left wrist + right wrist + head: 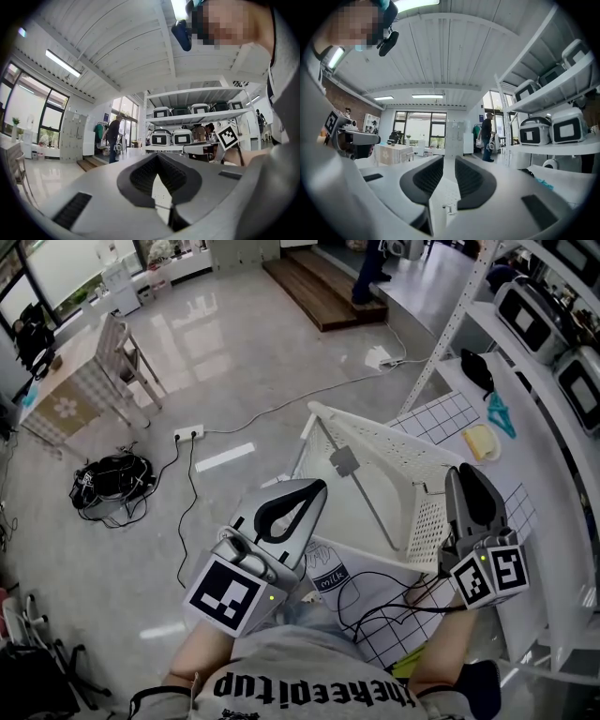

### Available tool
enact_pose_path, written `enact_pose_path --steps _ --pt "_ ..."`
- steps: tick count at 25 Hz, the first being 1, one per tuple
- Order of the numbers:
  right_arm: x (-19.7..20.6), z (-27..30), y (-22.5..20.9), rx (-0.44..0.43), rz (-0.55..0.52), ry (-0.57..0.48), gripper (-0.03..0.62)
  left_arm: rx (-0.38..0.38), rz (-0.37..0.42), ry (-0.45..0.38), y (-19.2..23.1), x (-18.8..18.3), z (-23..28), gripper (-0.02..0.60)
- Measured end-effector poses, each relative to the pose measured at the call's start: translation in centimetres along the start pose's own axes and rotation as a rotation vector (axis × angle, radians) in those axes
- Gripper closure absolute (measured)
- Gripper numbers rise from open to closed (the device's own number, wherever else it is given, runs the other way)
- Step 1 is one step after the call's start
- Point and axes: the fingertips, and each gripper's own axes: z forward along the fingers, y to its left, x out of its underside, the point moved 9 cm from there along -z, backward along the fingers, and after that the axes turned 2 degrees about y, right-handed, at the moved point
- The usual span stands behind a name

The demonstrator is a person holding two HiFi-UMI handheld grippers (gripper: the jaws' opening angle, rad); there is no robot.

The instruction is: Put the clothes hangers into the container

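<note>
Right gripper (446,164) jaws clamp container (427,526) rim.

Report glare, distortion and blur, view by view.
Head view: window glare washes the glossy floor, edges bend. Left gripper view: fisheye with black corners, ceiling strip light blown out, jaws soft. Right gripper view: same vignette, windows overexposed, white basket between the jaws blurred.

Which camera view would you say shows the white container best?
The head view: nearly the whole white container shows there, tilted. The right gripper view shows only a strip of its perforated wall between the jaws of the right gripper; the left gripper view shows no clear part of it.
</note>
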Motion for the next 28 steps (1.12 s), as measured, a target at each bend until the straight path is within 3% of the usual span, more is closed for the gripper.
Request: enact_pose_path --steps 6,9,14,28 --pt "0.3 0.2 2.0 -0.028 -0.006 0.017 0.545 0.002 0.0 -0.01 0.5 0.0 -1.0 0.571" --pt "0.1 0.1 2.9 -0.024 -0.007 0.012 0.595 0.01 -0.004 -0.015 0.9 0.0 -1.5 0.571" --pt "-0.4 -0.3 4.6 -0.028 -0.013 -0.001 0.592 0.036 -0.009 -0.031 1.5 -0.3 -1.9 0.571" --pt "-1.1 -4.0 9.1 0.073 0.024 -0.011 0.589 0.224 -0.015 -0.052 1.8 -0.7 -2.0 0.571"
